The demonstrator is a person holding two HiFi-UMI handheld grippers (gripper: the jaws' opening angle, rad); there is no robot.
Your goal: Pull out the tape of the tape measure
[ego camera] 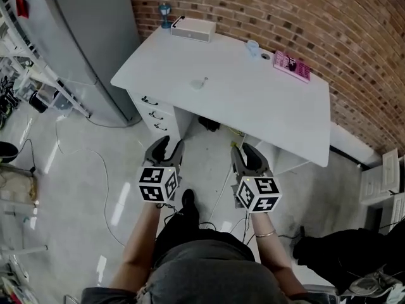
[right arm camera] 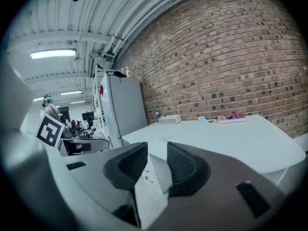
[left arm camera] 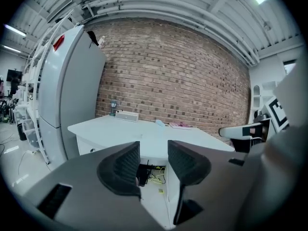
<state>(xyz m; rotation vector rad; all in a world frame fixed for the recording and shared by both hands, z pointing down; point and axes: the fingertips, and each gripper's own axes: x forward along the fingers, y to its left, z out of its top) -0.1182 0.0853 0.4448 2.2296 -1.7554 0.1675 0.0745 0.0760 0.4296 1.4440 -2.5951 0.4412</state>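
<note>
A small pale grey object [ego camera: 201,83], too small to tell as a tape measure, lies on the white table [ego camera: 272,113] left of its middle. Both grippers hang well short of the table's front edge, over the floor by the person's waist. My left gripper [ego camera: 167,143] is open, its ribbed pads [left arm camera: 126,163] apart with only the table and floor showing between them. My right gripper [ego camera: 245,151] is open too and holds nothing; in the right gripper view [right arm camera: 157,153] its jaws point at the tabletop from the side.
At the table's back stand a white box [ego camera: 193,28], a blue goblet [ego camera: 165,14], a light blue item [ego camera: 252,47] and a pink book [ego camera: 292,65]. A tall grey cabinet [ego camera: 88,37] stands left. Drawers [ego camera: 152,114] sit under the table; cables trail on the floor.
</note>
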